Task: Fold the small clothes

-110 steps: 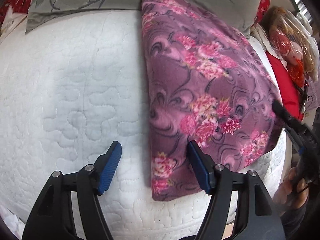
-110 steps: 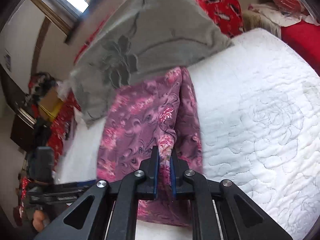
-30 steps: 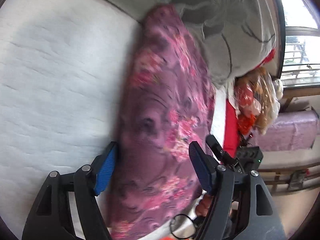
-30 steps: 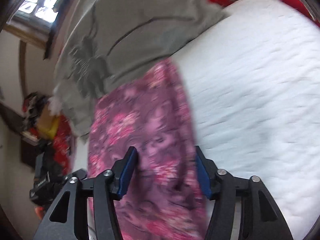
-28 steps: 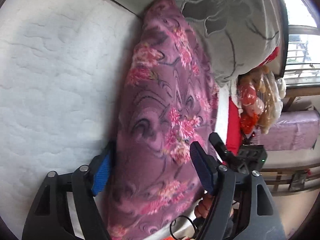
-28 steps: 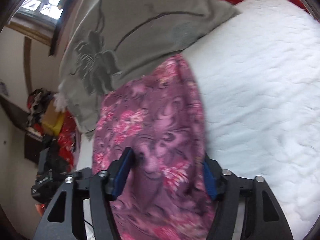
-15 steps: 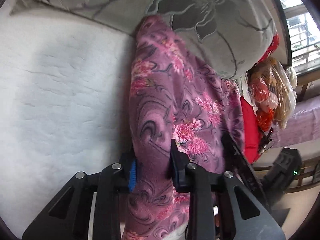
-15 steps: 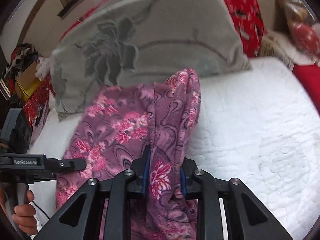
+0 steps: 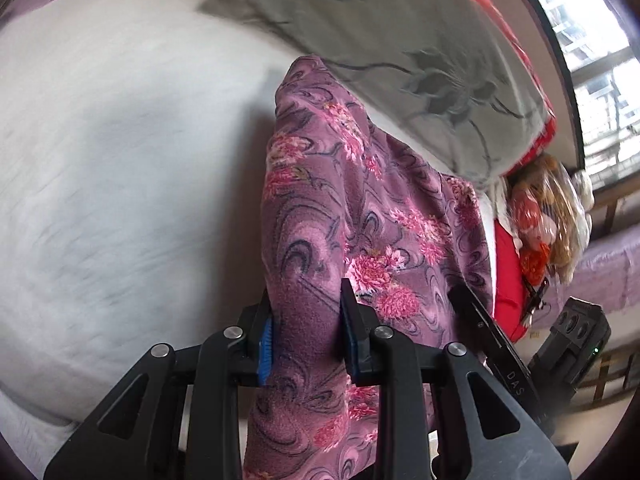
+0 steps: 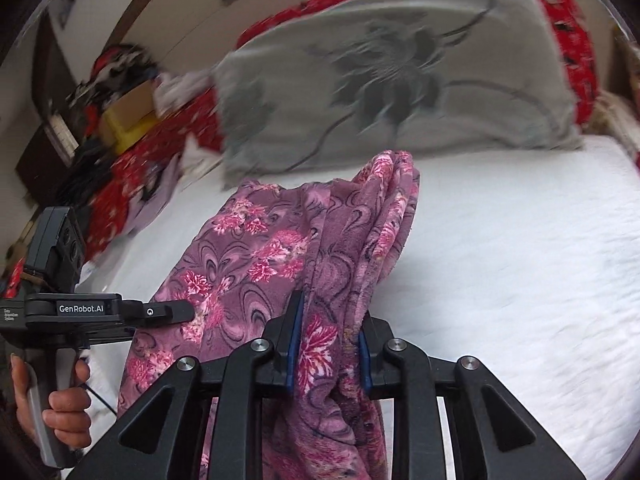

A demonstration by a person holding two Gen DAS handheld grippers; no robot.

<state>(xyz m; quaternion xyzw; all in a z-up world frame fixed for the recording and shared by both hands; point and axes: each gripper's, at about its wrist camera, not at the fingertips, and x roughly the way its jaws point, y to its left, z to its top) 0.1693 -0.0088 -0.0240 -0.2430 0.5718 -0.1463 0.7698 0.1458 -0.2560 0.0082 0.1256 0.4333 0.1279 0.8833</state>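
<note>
A purple fleece garment with pink flowers (image 9: 360, 220) lies on the white quilted bed (image 9: 100, 160), one side gathered and raised off the quilt. My left gripper (image 9: 306, 320) is shut on a thick bunch of its near edge. In the right wrist view the same garment (image 10: 260, 256) hangs in folds from my right gripper (image 10: 328, 344), which is shut on another bunch of that edge. The left gripper (image 10: 176, 312) shows side-on at the left, its tip against the cloth, with a hand (image 10: 60, 400) on its handle. The right gripper (image 9: 464, 304) pokes in beside the cloth.
A grey pillow with a dark flower print (image 10: 400, 80) lies at the head of the bed (image 10: 520, 260), right behind the garment. Red patterned bedding (image 10: 152, 148) and clutter sit off the left side. A doll in plastic wrap (image 9: 540, 220) stands beyond the bed's edge.
Both grippers went from open around the garment's edge to shut on it. They have since carried it up and along the bed, and the cloth now hangs bunched between them.
</note>
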